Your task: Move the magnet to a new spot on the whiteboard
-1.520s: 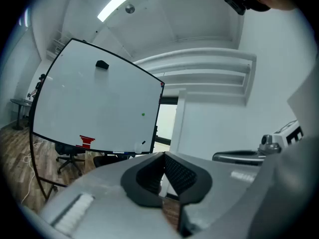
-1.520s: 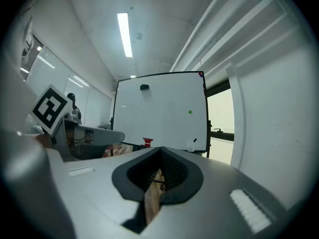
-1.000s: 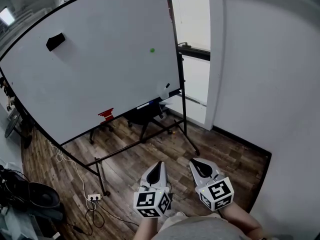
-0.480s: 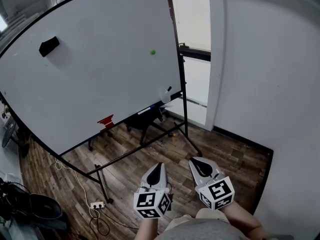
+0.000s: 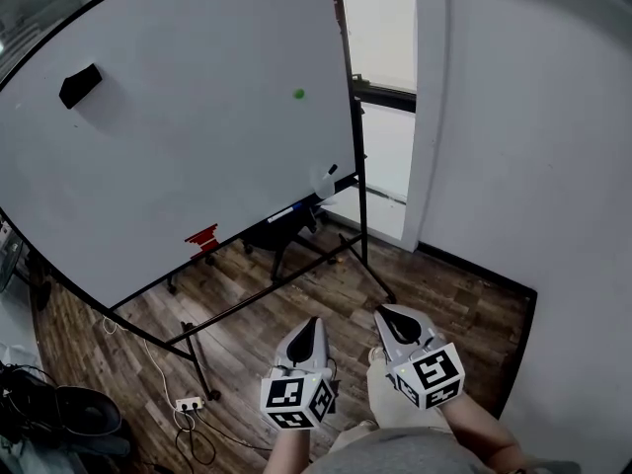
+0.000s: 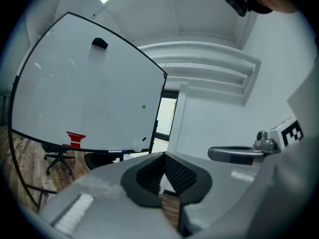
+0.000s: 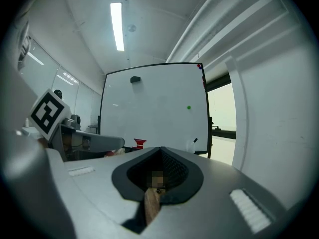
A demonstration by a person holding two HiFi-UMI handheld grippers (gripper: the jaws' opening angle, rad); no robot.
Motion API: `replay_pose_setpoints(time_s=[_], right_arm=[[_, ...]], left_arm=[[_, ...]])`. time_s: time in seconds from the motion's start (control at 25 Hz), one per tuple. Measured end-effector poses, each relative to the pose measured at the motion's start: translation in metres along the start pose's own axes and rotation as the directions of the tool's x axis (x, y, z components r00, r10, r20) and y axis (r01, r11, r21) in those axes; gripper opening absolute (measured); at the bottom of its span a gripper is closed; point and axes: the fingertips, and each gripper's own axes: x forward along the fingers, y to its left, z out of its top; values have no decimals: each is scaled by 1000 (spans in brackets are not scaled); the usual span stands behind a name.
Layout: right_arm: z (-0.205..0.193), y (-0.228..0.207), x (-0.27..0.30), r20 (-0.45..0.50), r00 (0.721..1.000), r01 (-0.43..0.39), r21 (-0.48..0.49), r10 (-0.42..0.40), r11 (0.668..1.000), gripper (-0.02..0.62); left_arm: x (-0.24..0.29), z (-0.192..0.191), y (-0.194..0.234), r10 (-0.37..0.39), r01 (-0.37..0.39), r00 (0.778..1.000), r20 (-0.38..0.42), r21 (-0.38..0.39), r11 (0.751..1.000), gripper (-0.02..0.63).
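A small green magnet (image 5: 298,94) sticks to the right part of the big whiteboard (image 5: 197,136), far ahead of both grippers. It also shows as a green dot on the whiteboard in the left gripper view, magnet (image 6: 144,106), and in the right gripper view, magnet (image 7: 189,107). My left gripper (image 5: 312,322) and right gripper (image 5: 385,314) are side by side low in the head view, above the wooden floor. Both point toward the board. The jaws of each meet at the tips with nothing between them, as seen on the left gripper (image 6: 163,156) and the right gripper (image 7: 160,151).
A black eraser (image 5: 79,84) clings to the board's upper left. Along its tray are a red object (image 5: 201,237), a marker (image 5: 281,210) and a white spray bottle (image 5: 324,178). The stand's legs (image 5: 375,279), an office chair (image 5: 286,235), floor cables (image 5: 188,403) and a white wall (image 5: 513,166) bound the space.
The board has slid left and a bit nearer in the head view as the person steps forward. Both grippers keep their places low in the picture, still shut.
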Motion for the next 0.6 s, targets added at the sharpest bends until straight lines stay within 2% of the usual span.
replay_pose_setpoints(time_s=[0.28,0.6], right_arm=[[-3,-25,51,12,999,-37,-3,37,999,2],[21,-77,140,39,998,-44,-20,45,999,2]], left_arm=[[43,8,27,47,-47,999,26,2,999,5],[124,34,68,70,-71,997,38,15,997,5]])
